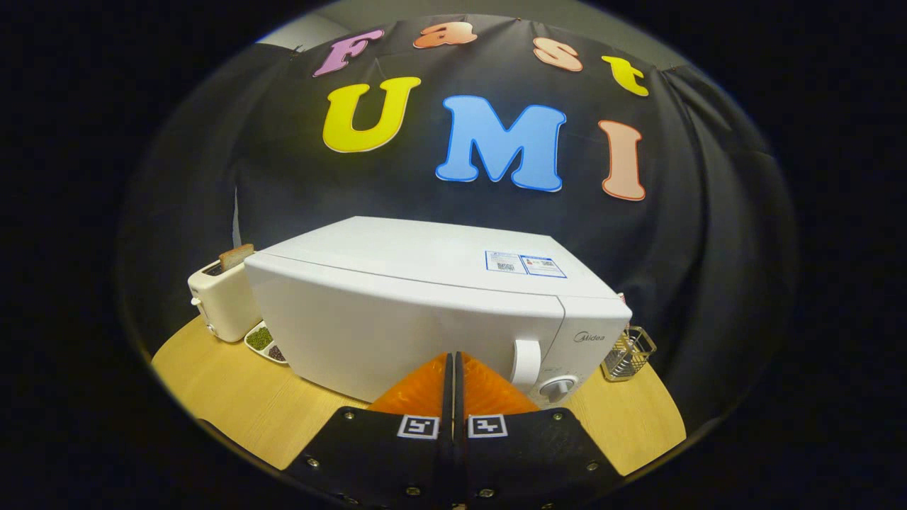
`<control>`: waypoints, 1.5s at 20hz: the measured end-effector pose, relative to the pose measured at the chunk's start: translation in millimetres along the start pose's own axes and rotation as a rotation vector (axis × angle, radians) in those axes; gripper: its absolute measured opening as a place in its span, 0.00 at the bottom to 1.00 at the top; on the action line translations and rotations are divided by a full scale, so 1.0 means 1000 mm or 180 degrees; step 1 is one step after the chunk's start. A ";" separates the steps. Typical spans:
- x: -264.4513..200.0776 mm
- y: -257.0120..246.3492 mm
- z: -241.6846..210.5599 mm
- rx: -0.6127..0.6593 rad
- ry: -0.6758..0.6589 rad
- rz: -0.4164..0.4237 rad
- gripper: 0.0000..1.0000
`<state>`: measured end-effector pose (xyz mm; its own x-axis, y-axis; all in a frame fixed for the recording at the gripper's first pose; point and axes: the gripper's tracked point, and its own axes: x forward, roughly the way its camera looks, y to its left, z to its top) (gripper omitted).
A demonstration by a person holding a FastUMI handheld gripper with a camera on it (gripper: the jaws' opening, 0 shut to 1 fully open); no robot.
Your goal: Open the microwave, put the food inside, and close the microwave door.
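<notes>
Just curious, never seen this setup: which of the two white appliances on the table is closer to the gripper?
The microwave, door closed, just ahead of the shut fingers. The toaster, holding a slice, stands farther back beside it.

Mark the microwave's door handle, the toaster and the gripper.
door handle (526, 364): gripper view, middle of the grip.
toaster (221, 309): gripper view, its side wall.
gripper (453, 368): gripper view, between the shut fingertips.

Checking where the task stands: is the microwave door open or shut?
Shut. The microwave door sits flush with the front, its handle untouched. The gripper fingers are closed together, just short of the door.
</notes>
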<state>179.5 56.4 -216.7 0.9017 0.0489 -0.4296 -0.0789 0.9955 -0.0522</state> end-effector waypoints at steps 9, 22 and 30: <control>-0.091 0.013 0.019 0.0064 -0.0305 0.0015 0.01; -0.198 0.019 0.028 0.0306 -0.0605 0.0147 0.34; -0.217 0.007 0.021 0.0272 -0.0666 -0.0046 0.97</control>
<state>-7.4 54.7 -104.6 0.9717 0.0415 -0.2325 -0.0371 0.9990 0.0233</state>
